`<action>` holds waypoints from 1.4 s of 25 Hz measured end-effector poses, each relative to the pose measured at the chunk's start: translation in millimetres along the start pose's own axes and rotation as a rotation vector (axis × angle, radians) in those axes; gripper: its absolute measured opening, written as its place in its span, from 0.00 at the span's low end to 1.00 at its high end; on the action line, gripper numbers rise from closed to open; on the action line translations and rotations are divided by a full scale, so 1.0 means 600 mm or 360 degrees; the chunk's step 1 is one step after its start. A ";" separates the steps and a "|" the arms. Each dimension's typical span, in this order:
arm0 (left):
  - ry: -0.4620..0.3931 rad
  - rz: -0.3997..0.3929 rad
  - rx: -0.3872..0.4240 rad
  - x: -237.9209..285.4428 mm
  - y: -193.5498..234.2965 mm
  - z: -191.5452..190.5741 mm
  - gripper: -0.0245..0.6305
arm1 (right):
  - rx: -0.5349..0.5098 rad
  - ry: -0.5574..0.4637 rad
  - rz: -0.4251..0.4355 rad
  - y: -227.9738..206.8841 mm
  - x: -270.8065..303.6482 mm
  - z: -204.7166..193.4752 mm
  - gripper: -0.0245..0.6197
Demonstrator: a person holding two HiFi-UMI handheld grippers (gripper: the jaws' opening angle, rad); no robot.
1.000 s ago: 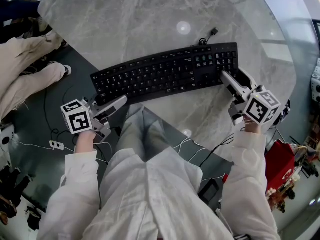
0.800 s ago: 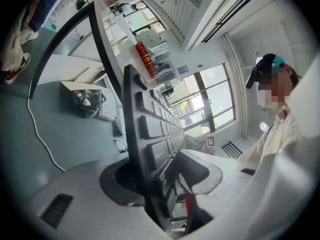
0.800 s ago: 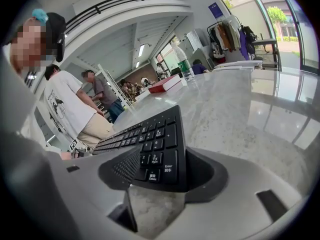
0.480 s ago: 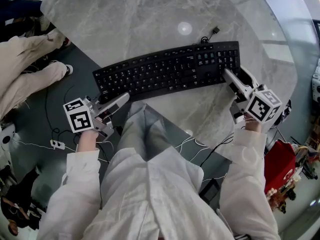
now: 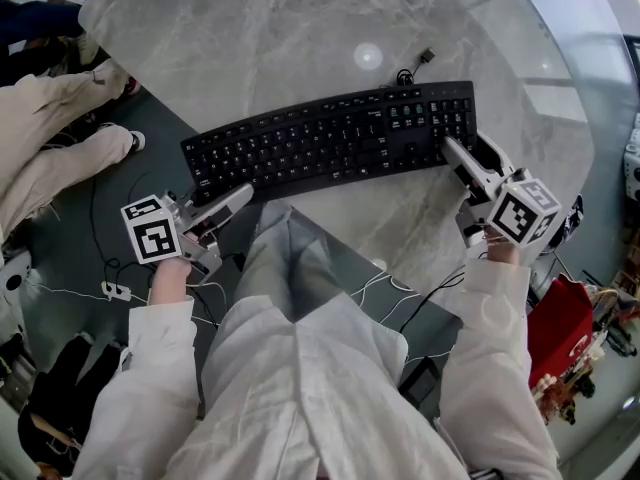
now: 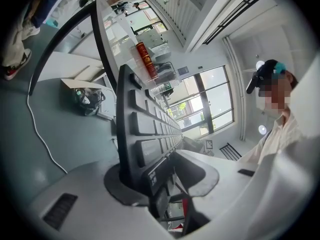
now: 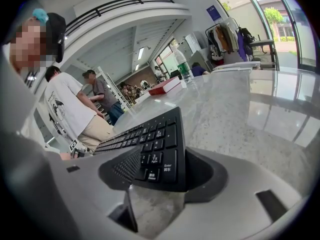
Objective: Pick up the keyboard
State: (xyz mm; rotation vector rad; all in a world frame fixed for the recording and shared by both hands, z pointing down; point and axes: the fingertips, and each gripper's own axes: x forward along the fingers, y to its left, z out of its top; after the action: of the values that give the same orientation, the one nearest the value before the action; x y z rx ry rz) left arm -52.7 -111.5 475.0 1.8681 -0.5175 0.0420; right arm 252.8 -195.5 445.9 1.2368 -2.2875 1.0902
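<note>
A black keyboard [image 5: 330, 143] lies slantwise near the front edge of the round marble table [image 5: 300, 28]. My left gripper [image 5: 235, 200] is at its left end. Its jaws have just been closing, and the pads now press on the keyboard's left edge [image 6: 142, 134] from the key side and the underside. My right gripper [image 5: 465, 150] is shut on the right end by the number pad. In the right gripper view one pad lies on the keys [image 7: 155, 154] and the other sits against the outer edge.
The keyboard's cable and plug [image 5: 412, 72] trail onto the marble behind it. A seated person's legs [image 5: 50, 138] are at the left. Thin cables [image 5: 110, 288] run over the dark floor, and a red object [image 5: 555, 328] stands at the right.
The left gripper's jaws have closed onto the keyboard's left end. The keyboard has barely shifted. The right gripper stays on the right end.
</note>
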 end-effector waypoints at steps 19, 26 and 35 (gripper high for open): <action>0.0005 -0.0010 0.0048 -0.002 -0.007 0.007 0.30 | 0.0034 -0.0047 0.0010 0.005 -0.014 -0.004 0.47; 0.0038 -0.0028 0.0151 -0.016 -0.038 0.035 0.30 | 0.0083 -0.0102 -0.0021 0.026 -0.041 0.004 0.47; -0.0141 -0.0048 0.0098 -0.001 -0.001 -0.006 0.30 | -0.0069 -0.0033 0.0046 0.009 -0.007 0.007 0.47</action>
State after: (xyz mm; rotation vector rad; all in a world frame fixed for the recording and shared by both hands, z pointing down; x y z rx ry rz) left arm -52.1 -107.8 475.6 1.9445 -0.5542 -0.0455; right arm 251.3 -194.3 438.2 1.2073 -2.3388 1.0367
